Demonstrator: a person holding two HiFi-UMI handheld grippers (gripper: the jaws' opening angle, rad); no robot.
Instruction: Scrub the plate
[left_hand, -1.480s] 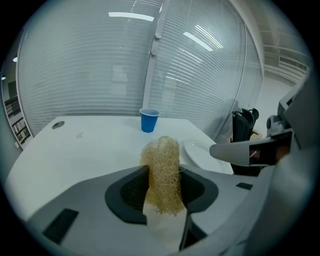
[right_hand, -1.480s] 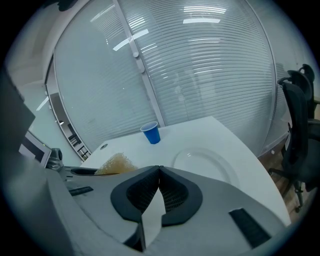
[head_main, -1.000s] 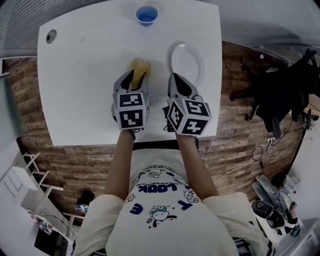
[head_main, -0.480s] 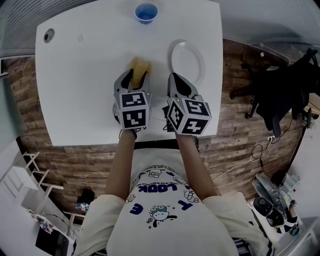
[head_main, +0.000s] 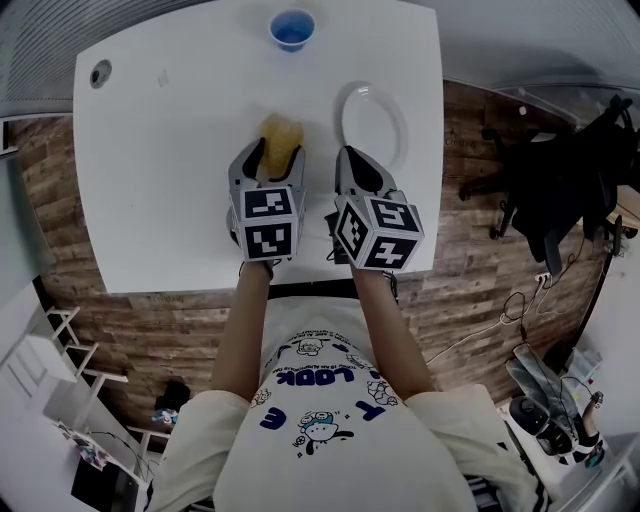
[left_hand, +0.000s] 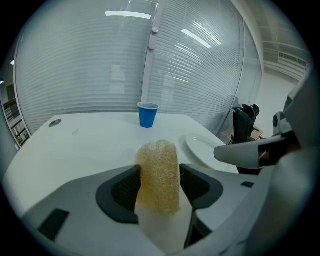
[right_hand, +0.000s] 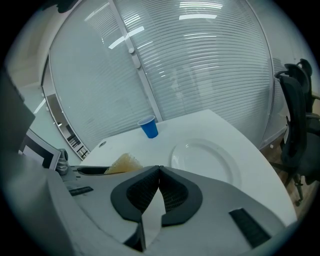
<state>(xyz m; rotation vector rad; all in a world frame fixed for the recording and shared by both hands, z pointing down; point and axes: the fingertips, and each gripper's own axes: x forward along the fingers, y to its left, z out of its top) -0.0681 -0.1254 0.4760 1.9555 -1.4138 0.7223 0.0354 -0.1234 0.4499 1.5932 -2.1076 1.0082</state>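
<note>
A yellow mesh scrubbing sponge (head_main: 281, 133) stands on the white table (head_main: 160, 170), to the left of an empty white plate (head_main: 372, 120). My left gripper (head_main: 272, 155) straddles the sponge (left_hand: 159, 175). Its jaws have just been opening: a gap shows at the right pad, and the left pad sits right against the mesh. My right gripper (head_main: 350, 158) hovers at the plate's near left edge, shut with nothing between its pads (right_hand: 159, 172). The right gripper view shows the plate (right_hand: 205, 160) just ahead.
A blue cup (head_main: 293, 28) stands at the table's far edge, beyond the sponge. A round cable hole (head_main: 101, 71) is in the far left corner. A black office chair (head_main: 560, 190) stands on the wood floor to the right of the table.
The left gripper's jaws have spread apart around the sponge, which now stands fuller and looser between them. Both hands have stayed almost in place.
</note>
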